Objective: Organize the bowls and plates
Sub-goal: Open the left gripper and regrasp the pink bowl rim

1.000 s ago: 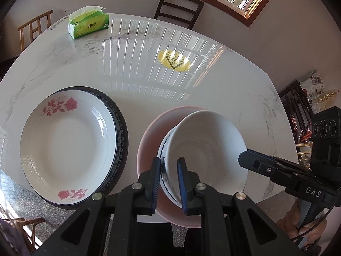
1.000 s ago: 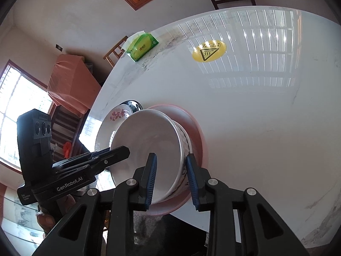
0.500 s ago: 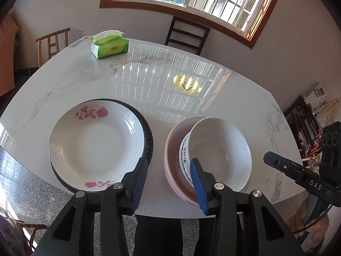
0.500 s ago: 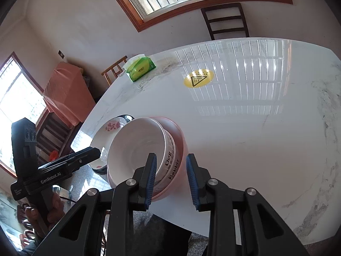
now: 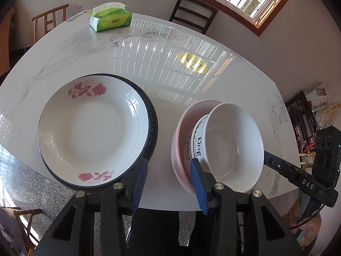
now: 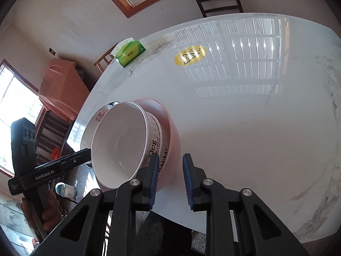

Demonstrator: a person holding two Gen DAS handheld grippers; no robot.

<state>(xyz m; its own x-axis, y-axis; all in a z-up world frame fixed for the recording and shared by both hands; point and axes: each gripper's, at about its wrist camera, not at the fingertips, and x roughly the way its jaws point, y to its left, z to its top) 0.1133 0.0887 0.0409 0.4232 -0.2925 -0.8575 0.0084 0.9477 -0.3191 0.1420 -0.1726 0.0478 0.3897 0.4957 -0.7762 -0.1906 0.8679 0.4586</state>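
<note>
Now: table (image 5: 191,81), marble, round-cornered. Near its front edge, left, rose plate (image 5: 91,132) sits on dark plate (image 5: 153,128). Just right of them, also at the front edge, pink bowl (image 5: 181,132) carries lettered bowl (image 5: 197,140) and white bowl (image 5: 234,149), nested, tilted. Left gripper (image 5: 168,181) fingers wide, empty, between the stacks. Right gripper (image 6: 169,176) fingers moderately apart, empty, beside the pink bowl. Risk: tilted nest near the edge may slide or tip if nudged.

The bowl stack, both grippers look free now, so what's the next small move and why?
Probably back both hands away: the white bowl already nests in the lettered bowl and pink bowl, and the left gripper and right gripper are open, holding nothing.
</note>
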